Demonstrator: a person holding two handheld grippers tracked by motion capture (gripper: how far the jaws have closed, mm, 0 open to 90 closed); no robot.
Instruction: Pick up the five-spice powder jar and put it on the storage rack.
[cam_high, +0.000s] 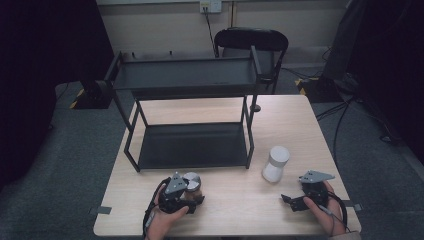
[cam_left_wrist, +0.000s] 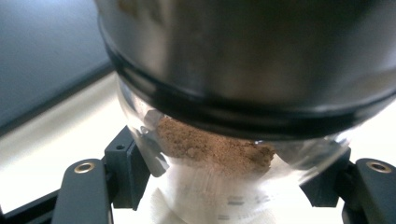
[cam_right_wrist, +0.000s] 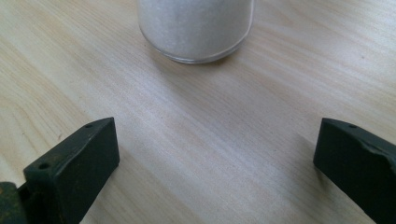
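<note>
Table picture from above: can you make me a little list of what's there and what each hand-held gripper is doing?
Left hand-held gripper: shut on the brown-powder jar, pads pressing its glass sides
Brown-powder jar: clear glass, silver lid, near the table's front edge
Right hand-held gripper: open, nothing between its jaws
White jar: upright on the table, apart from the right hand-held gripper
Black shelf rack: two tiers, both bare, at the back of the table
Chair: behind the table
</note>
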